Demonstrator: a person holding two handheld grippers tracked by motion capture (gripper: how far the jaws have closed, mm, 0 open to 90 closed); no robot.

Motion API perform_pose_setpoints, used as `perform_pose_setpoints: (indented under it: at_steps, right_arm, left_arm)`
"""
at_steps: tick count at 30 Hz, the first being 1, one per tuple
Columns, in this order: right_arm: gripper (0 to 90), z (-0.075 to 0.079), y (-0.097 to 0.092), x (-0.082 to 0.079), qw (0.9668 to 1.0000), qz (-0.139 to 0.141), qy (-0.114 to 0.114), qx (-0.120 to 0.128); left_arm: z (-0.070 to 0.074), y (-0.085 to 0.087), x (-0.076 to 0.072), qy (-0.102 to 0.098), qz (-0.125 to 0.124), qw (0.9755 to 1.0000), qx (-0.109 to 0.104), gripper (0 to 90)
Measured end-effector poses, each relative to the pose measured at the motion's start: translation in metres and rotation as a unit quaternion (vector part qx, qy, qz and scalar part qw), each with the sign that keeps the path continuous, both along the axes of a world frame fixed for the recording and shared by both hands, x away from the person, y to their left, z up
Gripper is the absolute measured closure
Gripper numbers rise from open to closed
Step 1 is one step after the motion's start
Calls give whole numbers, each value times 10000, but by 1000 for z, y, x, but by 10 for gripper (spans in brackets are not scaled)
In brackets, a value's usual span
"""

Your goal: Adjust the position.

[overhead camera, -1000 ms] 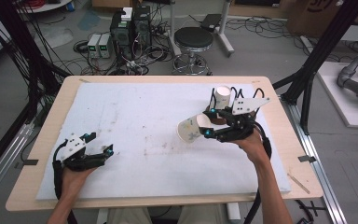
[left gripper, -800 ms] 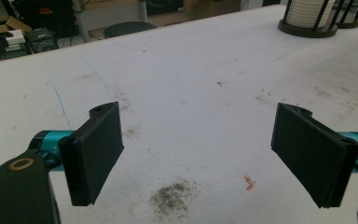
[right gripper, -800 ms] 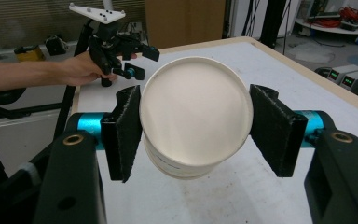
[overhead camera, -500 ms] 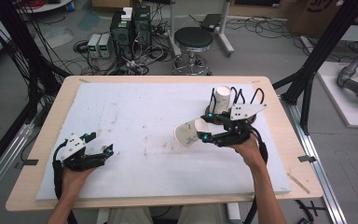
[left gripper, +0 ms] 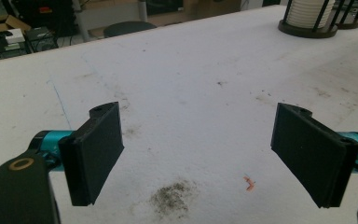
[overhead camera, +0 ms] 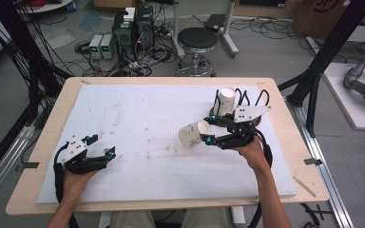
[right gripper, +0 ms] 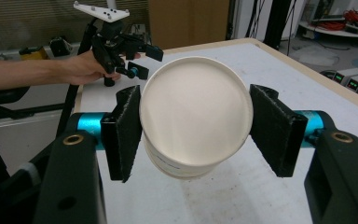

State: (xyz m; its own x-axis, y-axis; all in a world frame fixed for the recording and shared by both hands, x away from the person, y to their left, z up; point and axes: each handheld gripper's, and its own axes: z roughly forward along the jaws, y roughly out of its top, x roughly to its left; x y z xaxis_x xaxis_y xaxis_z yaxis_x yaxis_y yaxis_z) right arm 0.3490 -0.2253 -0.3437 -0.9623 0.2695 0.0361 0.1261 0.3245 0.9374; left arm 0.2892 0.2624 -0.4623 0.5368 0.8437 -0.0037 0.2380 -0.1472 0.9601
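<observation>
- Tongs, right [right gripper: 193, 135]: both black pads pressed on opposite sides of a white paper cup [right gripper: 195, 119], which lies on its side in the grip, closed base toward the camera; in the high view the cup [overhead camera: 190, 135] is held off the desk, mouth pointing toward the person's left.
- Tongs, left [left gripper: 209, 154]: jaws spread wide, nothing between them, low over the near left part of the desk [left gripper: 177, 79].
- Cup holder [overhead camera: 240, 102]: black wire rack at the far right of the desk, just behind the right hand [overhead camera: 249, 149], with a further stack of cups [overhead camera: 227, 100] standing upright in it.
- Desk cover [overhead camera: 138, 123]: white sheet, stained, a small red mark [left gripper: 248, 182] near the left tongs.
- Handling, as a judgement: the thin wall will likely dent, so keep the squeeze light; turn the cup upright before lowering; release only once its base sits flat.
</observation>
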Motion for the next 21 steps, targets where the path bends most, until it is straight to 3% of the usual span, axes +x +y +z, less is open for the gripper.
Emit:
perform_pose_setpoints:
  at_steps: [5, 8, 12, 14, 17, 21]
  right_arm:
    - [384, 0, 1, 0, 10000, 28, -5, -20]
    - [384, 1, 2, 0, 10000, 53, -15, -27]
    - [384, 1, 5, 0, 9999, 99, -31, -36]
    - [384, 2, 7, 0, 9999, 140, -19, -27]
    - [384, 3, 9, -1, 9998, 191, -64, -30]
    - [384, 4, 10, -1, 9997, 245, -51, 15]
  left_arm:
    - [1, 2, 2, 77, 3, 9999, -114, 165]
    - [4, 4, 3, 68, -206, 9996, -176, 165]
    - [17, 3, 6, -94, -623, 9978, -222, 165]
    - [22, 3, 8, -88, -889, 9956, -270, 165]
    - [30, -1, 12, -59, -1346, 9905, -287, 165]
    - [44, -10, 19, -32, -1907, 9812, -281, 165]
